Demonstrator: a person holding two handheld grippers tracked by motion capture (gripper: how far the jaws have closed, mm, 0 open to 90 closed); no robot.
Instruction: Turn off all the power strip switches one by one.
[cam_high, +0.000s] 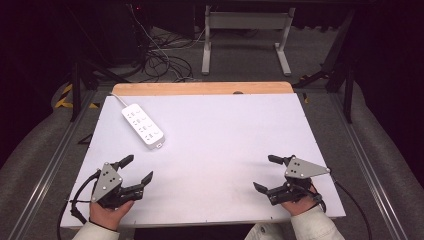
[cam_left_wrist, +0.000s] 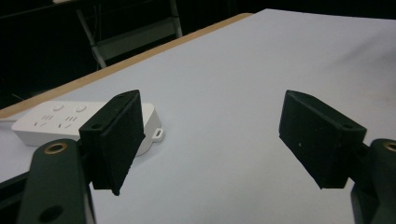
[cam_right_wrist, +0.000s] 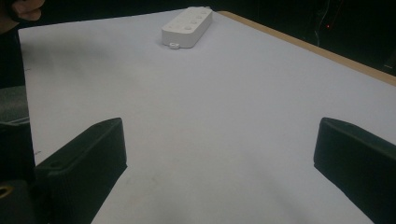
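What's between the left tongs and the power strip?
Nothing: bare white table separates the open left tongs from the power strip, clearest in the high view.

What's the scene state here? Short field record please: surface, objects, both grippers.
surface: white table top with a wooden strip along the far edge
object: white power strip, lying flat at the far left, its cable running off toward the far edge
left gripper: open, nothing between the jaws, near left of the table, closest to the power strip
right gripper: open, nothing between the jaws, near right of the table
contact: neither gripper touches the power strip
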